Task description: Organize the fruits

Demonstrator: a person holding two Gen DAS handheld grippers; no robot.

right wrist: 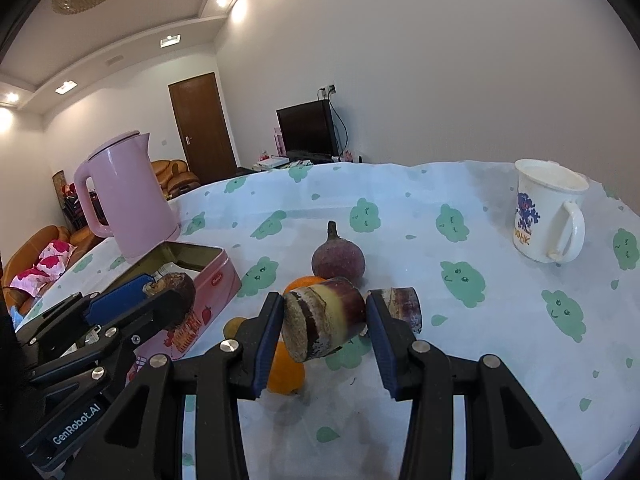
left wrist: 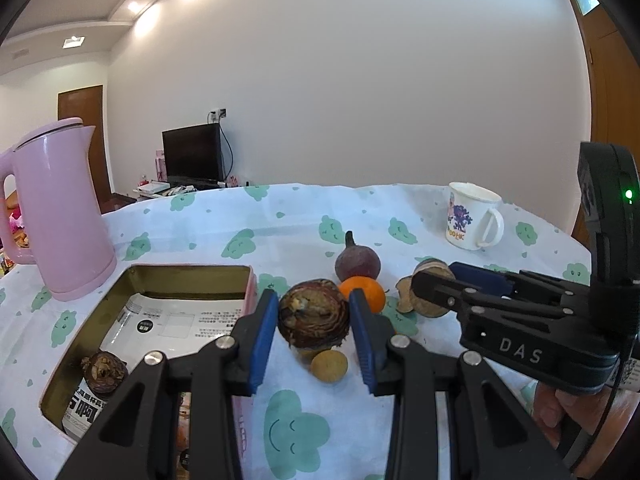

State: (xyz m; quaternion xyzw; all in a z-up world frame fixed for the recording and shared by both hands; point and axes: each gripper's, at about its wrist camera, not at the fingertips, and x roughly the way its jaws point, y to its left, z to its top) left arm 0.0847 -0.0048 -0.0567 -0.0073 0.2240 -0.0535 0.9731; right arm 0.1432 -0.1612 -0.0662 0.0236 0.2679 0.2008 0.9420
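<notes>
1. Left gripper (left wrist: 314, 330) clamps a brown bulb (left wrist: 314, 314) just right of the tin (left wrist: 100, 308).
2. Right gripper (right wrist: 325, 322) pinches a cane stub (right wrist: 324, 318) above the desk (right wrist: 460, 360).
3. I should swing each over the tin, lower, then release gently.

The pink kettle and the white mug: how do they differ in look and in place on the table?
The pink kettle is tall and plain, while the white mug is short and carries a blue printed figure. The kettle has a closed lid; the mug is open on top. The kettle stands by the pink tin at the left; the mug stands alone at the far right. Both are upright on the cloud-print tablecloth, and each has one handle.
</notes>
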